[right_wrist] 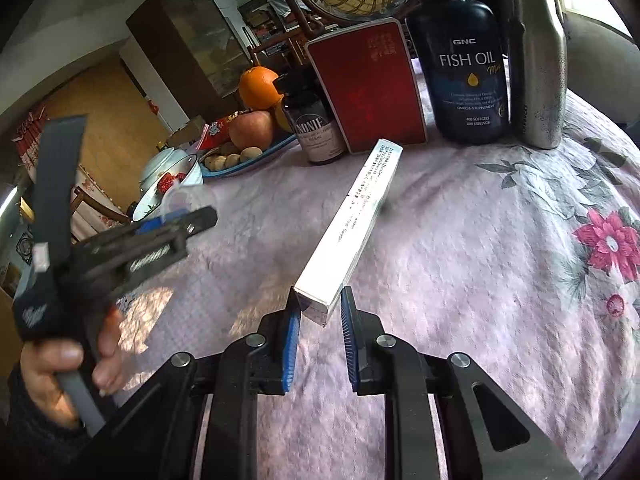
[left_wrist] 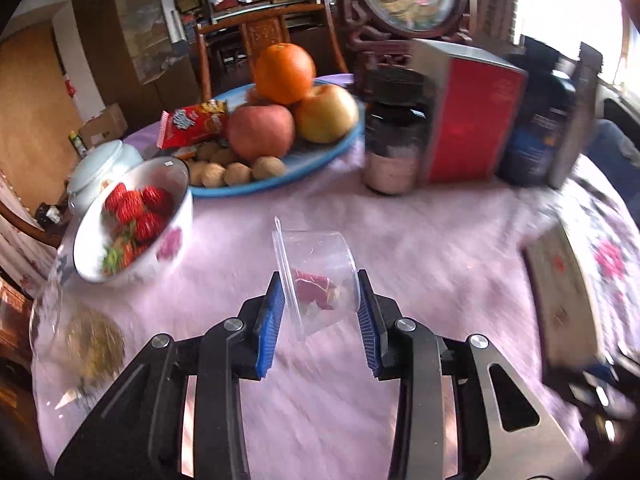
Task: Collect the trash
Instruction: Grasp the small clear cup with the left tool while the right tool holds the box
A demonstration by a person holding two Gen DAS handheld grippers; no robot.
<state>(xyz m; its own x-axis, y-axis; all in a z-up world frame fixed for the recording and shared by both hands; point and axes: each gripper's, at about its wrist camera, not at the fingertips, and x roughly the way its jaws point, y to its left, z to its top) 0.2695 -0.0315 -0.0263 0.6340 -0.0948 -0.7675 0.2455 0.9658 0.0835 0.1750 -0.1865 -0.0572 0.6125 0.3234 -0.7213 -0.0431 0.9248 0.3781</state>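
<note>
The left gripper [left_wrist: 322,312] holds a clear plastic cup [left_wrist: 316,276] up above the pink tablecloth [left_wrist: 420,248]. Its jaws press on both sides of the cup, one on the rim and one on the bottom. The cup lies tipped on its side, and a red scrap [left_wrist: 314,290] sits inside it. The mouth of the cup faces left, so the scrap could slide out. It looks best to hold the cup tight but not squash it, and to turn the mouth up before carrying it away.

The right gripper [right_wrist: 320,322] has the near end of a long white box [right_wrist: 348,224] between its jaws. The left pad touches the box, but a small gap shows at the right pad, so the hold looks loose or not yet made. The far end of the box points toward the red box [right_wrist: 368,88]. A firmer squeeze near this end should help, since a long box may swing or drop.

No trash bin shows in either view.

Left of the red box stands a dark pill bottle [right_wrist: 316,124]. Right of it stand a fish oil bottle [right_wrist: 468,64] and a silver flask [right_wrist: 540,60]. Far left of it are a blue plate [left_wrist: 320,156] of fruit and a bowl of strawberries [left_wrist: 132,224]. The long white box could bump those bottles when it turns.
</note>
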